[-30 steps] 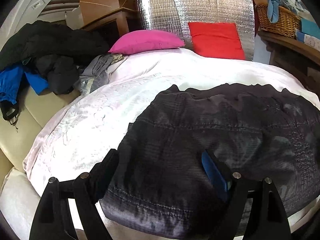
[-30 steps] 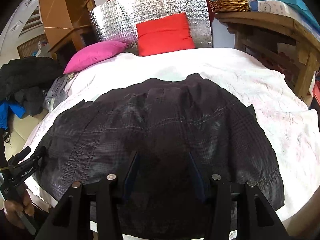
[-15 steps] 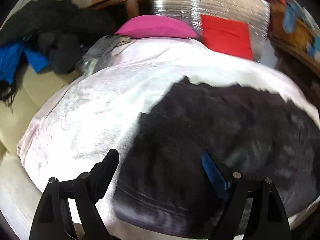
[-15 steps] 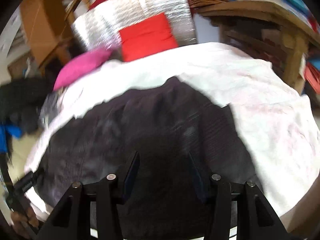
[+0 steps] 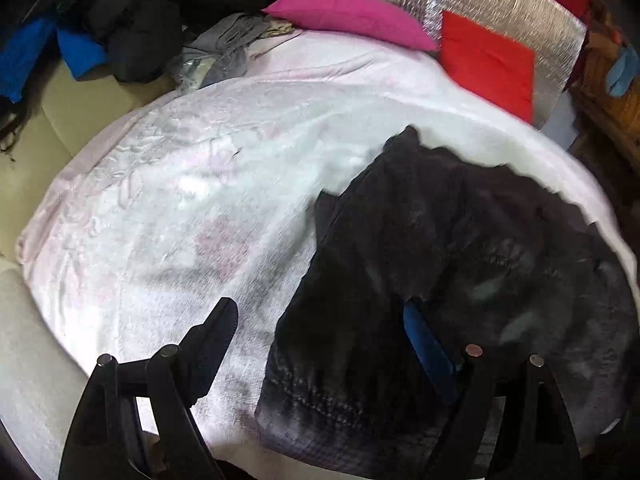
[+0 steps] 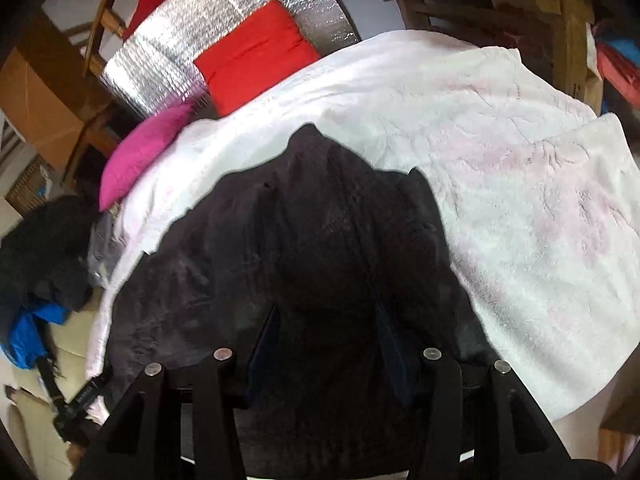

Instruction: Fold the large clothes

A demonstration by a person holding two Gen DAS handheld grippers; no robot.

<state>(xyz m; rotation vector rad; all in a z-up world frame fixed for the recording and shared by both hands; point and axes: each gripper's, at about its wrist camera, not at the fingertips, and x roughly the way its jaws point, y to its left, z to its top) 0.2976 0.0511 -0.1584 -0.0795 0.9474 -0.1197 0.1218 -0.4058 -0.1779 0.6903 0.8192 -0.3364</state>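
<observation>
On the blanket lies the dark jacket; your left gripper jaws gape over its edge, your right gripper jaws half-spread over fabric, grip unclear.

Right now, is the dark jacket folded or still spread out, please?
Spread out: the dark jacket lies open and rumpled across the white blanket, with no neat fold visible.

Left hand-held gripper hangs over the bed, jaws wide, nothing clamped; its left finger is over the pale blanket, its blue-padded right finger over the dark jacket. Jacket lies spread on the bed's right part. At the far end: pink pillow, red cushion, dark clothes pile at left.
</observation>
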